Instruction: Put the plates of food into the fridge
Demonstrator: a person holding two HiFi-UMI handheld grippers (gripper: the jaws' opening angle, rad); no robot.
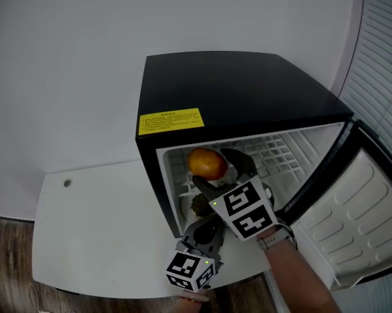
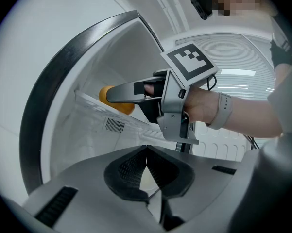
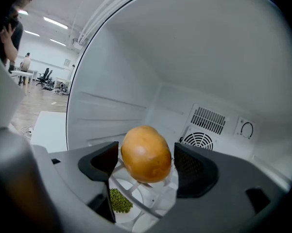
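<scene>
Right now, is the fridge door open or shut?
Open. The door swings out to the right, and the shelf inside the fridge shows.

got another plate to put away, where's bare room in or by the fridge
Free: the wire shelf right of the potato, toward the back; the table left of the fridge. Crowded: shelf's front left, with potato and right claw; a plate sits below.

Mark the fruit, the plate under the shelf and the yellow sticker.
fruit (image 3: 146, 153), right gripper view, middle of its skin.
plate (image 3: 132, 196), right gripper view, bare white surface.
yellow sticker (image 1: 170, 121), head view, its centre.
</scene>
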